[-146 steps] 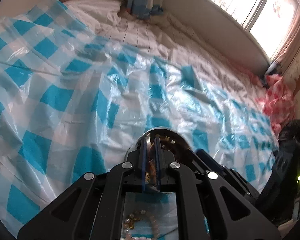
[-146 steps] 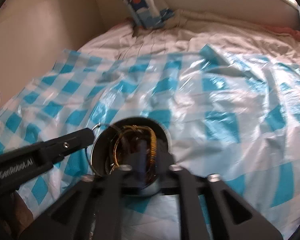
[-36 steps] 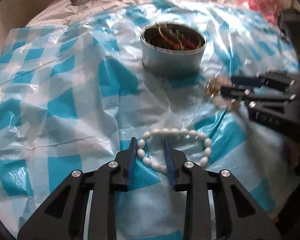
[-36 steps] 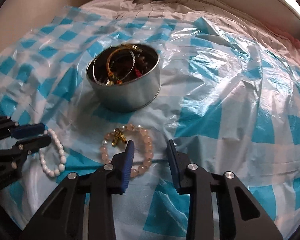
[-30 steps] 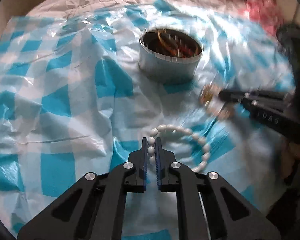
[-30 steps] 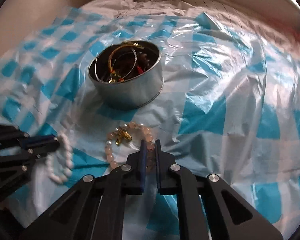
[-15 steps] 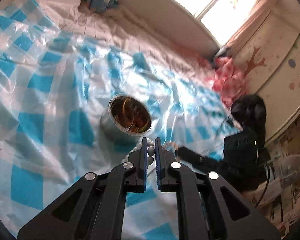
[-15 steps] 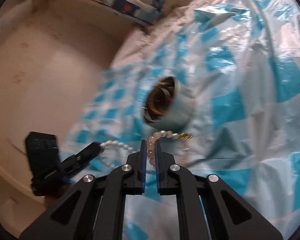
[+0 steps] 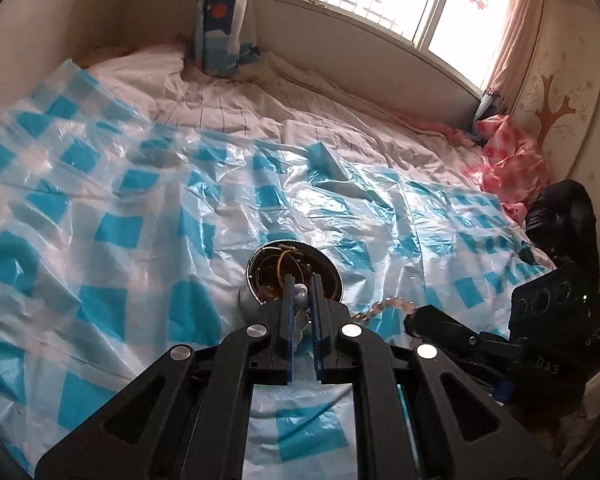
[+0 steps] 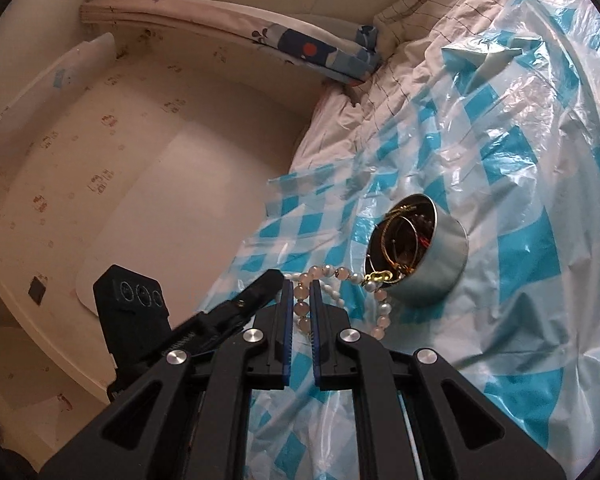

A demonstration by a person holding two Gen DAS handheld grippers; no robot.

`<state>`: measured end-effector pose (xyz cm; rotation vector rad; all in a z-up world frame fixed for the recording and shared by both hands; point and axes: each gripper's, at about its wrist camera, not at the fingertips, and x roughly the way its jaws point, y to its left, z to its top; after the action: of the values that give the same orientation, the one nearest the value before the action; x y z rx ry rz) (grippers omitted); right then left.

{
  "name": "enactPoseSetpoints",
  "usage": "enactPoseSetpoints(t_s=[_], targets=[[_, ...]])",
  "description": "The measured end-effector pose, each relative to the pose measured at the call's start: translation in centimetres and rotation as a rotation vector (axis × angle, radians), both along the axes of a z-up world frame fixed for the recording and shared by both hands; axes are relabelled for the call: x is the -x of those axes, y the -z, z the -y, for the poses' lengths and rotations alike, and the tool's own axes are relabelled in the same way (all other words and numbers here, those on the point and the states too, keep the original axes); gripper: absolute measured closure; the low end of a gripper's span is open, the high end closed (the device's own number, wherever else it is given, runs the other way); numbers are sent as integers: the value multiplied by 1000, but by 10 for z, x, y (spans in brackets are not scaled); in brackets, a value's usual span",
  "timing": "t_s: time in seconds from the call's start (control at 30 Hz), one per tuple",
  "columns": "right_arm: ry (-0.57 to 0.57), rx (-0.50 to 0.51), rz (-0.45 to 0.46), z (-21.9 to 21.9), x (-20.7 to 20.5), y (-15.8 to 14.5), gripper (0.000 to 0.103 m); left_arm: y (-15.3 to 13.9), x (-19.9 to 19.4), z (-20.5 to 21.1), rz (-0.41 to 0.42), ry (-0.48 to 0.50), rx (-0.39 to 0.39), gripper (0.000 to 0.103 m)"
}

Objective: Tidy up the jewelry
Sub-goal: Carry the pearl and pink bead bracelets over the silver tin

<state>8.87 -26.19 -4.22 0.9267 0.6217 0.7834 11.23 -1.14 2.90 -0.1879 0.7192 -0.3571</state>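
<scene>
A round metal tin [image 9: 294,276] [image 10: 440,264] with gold bangles and other jewelry in it sits on the blue-and-white checked plastic sheet [image 9: 120,208]. My left gripper [image 9: 301,300] is shut on a white pearl bracelet [image 9: 300,304], lifted just in front of the tin. My right gripper [image 10: 301,300] is shut on a pink bead bracelet [image 10: 340,276] with a gold clasp, which hangs beside the tin's rim. In the left wrist view the right gripper [image 9: 420,322] comes in from the right with pink beads [image 9: 384,306] trailing. The left gripper [image 10: 278,278] shows at the left in the right wrist view.
The sheet [image 10: 520,160] covers a bed with a white quilt [image 9: 260,100]. A blue patterned pillow [image 9: 224,20] leans at the wall. A pink checked bag [image 9: 508,160] lies at the far right near the window. A beige wall [image 10: 140,120] borders the bed.
Both grippers shut on their bracelets and lifted them off the sheet. The left one rose and tilted up toward the tin; the right one rolled and swung level beside it.
</scene>
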Motion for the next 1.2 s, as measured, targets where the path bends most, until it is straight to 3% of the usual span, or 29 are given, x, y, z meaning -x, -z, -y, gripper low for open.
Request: enactPoseSetpoints(t_s=[0.27,0.67,0.97,1.2], targets=[[-4,-29,0,2,-5,0,94,-3,-3,22,54,-19,-93,96],[7,-48,-2,7,-4,0,94,-7,-4,33,81,-28,-94,96],[22,-59,-2,12,-7,-1,94,-9,-9,29,77,-46,-76,96],[38,-42,10,11,-17,-6,94,-10,-20,13,66,-75,4,96]])
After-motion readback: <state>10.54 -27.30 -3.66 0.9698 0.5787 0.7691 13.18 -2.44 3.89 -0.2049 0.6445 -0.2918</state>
